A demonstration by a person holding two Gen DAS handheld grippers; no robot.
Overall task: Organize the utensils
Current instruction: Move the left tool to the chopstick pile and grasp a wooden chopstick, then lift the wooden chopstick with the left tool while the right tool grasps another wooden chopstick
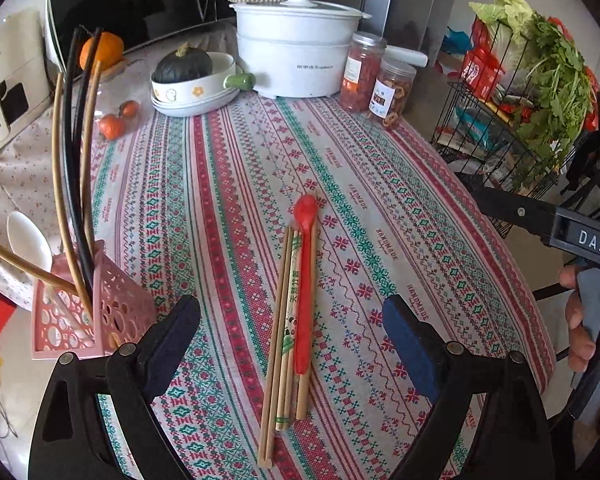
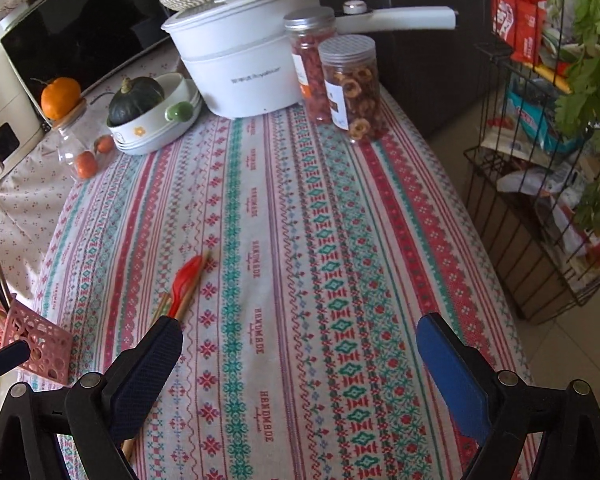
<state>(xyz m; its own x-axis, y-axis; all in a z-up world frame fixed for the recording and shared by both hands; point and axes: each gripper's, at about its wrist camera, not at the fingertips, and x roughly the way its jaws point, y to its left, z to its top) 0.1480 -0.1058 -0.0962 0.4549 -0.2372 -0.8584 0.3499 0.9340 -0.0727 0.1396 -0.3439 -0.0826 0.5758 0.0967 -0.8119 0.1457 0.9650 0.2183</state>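
Observation:
A red spoon [image 1: 306, 280] lies on a bundle of wooden chopsticks [image 1: 278, 344], one pair in a paper sleeve, on the patterned tablecloth [image 1: 380, 200]. My left gripper [image 1: 290, 308] is open just above them, one finger on each side, touching nothing. At the left stands a pink perforated holder [image 1: 112, 308] with long wooden and black chopsticks and a white spoon [image 1: 28, 240]. My right gripper [image 2: 300, 326] is open over bare cloth. The red spoon [image 2: 186, 276] and chopsticks [image 2: 198, 276] run under its left finger. The pink holder [image 2: 36, 344] is at far left.
At the back are a white pot [image 1: 296, 56], two snack jars [image 1: 376, 76], a bowl holding a dark squash [image 1: 192, 80] and small oranges. A wire rack with greens [image 1: 520, 100] stands off the table's right edge. A person's hand [image 1: 580, 320] is at the right.

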